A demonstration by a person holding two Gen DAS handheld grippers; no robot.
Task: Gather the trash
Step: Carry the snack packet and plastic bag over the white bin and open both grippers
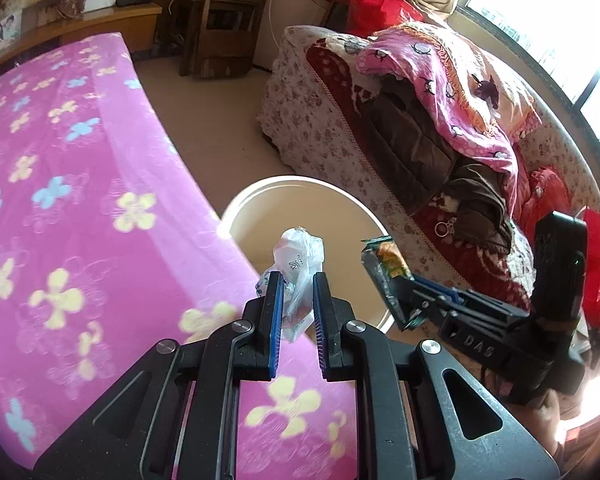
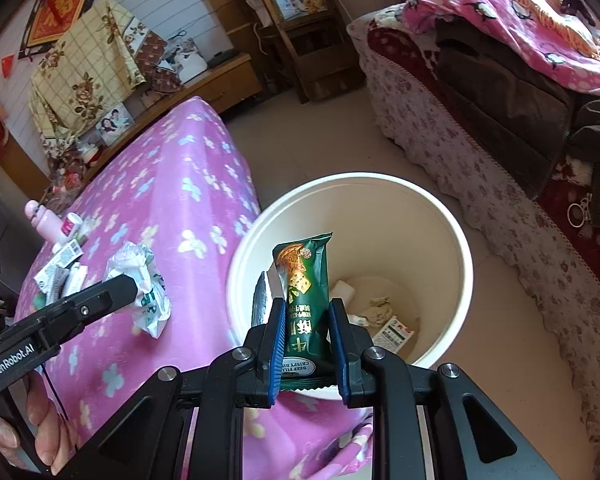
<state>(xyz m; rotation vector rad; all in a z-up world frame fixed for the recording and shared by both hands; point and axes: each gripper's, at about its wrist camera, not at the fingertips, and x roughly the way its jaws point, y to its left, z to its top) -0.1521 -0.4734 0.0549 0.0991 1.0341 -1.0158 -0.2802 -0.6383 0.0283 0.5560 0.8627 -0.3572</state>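
Observation:
My left gripper (image 1: pixel 297 280) is shut on a crumpled white plastic wrapper (image 1: pixel 299 264), held over the edge of the pink flowered table (image 1: pixel 80 200) near the cream waste bin (image 1: pixel 240 208). My right gripper (image 2: pixel 308 308) is shut on a green biscuit wrapper (image 2: pixel 306 280), held over the bin's (image 2: pixel 456 248) near rim. The bin holds a few scraps of paper and a small carton (image 2: pixel 392 332). The right gripper also shows in the left wrist view (image 1: pixel 400 300), with the green wrapper (image 1: pixel 384 268). The left gripper shows in the right wrist view (image 2: pixel 132 284), with the white wrapper (image 2: pixel 148 296).
A pink bottle (image 2: pixel 46 224) and several small cartons (image 2: pixel 60 268) lie at the table's far left. A floral sofa (image 2: pixel 460 152) piled with blankets and clothes stands to the right. A wooden chair (image 2: pixel 300 40) and low cabinet stand at the back. Bare floor lies between table and sofa.

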